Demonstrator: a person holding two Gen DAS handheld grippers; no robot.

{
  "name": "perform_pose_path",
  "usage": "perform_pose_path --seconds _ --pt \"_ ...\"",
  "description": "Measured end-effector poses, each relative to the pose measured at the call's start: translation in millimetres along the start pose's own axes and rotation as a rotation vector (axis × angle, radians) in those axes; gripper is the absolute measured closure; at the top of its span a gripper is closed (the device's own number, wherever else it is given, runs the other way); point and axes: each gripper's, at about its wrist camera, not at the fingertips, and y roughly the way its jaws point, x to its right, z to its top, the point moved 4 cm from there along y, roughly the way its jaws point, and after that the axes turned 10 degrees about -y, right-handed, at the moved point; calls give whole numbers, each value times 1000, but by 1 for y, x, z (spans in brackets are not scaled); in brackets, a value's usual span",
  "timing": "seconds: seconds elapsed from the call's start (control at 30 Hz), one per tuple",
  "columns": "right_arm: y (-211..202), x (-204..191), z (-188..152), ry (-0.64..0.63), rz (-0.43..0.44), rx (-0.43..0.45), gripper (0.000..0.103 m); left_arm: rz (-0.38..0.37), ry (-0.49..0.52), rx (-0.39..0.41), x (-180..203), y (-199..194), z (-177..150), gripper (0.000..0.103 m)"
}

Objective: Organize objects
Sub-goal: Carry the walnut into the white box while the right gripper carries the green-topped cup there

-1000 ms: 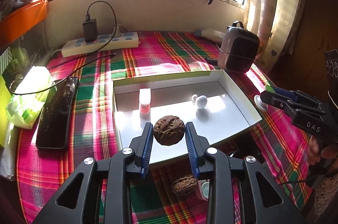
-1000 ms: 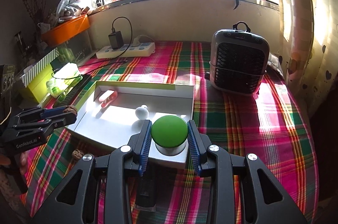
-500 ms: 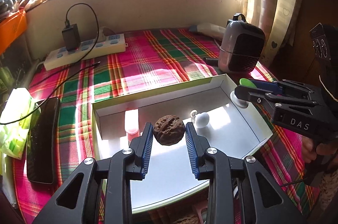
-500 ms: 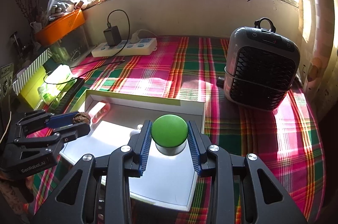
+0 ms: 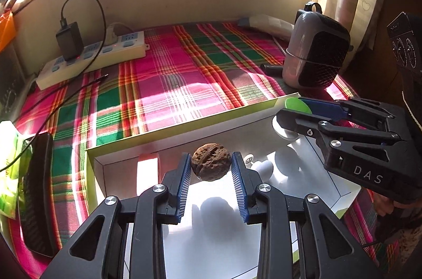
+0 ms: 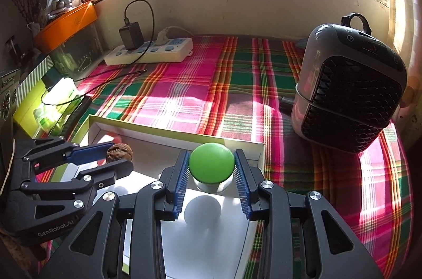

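Walnut (image 5: 210, 165) sat clamped between the pads of my left gripper (image 5: 211, 175), hanging clear above the white floor of the open box (image 5: 184, 130). My right gripper (image 6: 211, 173) pinched a green-capped knob (image 6: 211, 163) over the box's right end, so both drops lay straight below.

Tablecloth (image 5: 168, 84): a pink, green and red plaid cloth is being lit in patches by sunlight.
Power strip (image 5: 92, 57): it is lying near the wall at the far left, and a black charger (image 5: 70, 40) is plugged into it.
Fan heater (image 6: 348, 86): a grey unit with a dark grille is standing upright on the cloth at the right.
Phone (image 5: 37, 194): a dark slab is lying flat at the left edge.
Orange tray (image 6: 66, 24): it is sitting raised at the left, below the window.
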Motion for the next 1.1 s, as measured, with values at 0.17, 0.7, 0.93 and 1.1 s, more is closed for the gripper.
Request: perform_pose_path --seconds 0.17,0.7,0.93,1.1 --pt "7 0 -1 -3 7 -13 68 10 -3 -11 -1 10 4 74" --pt "19 1 -1 -5 11 -40 68 31 -10 -42 -7 23 5 74" --pt "20 1 -2 -1 12 -46 68 33 -9 -48 -7 24 5 74" --pt "21 1 -2 -1 11 -46 68 30 -14 -50 -7 24 5 74"
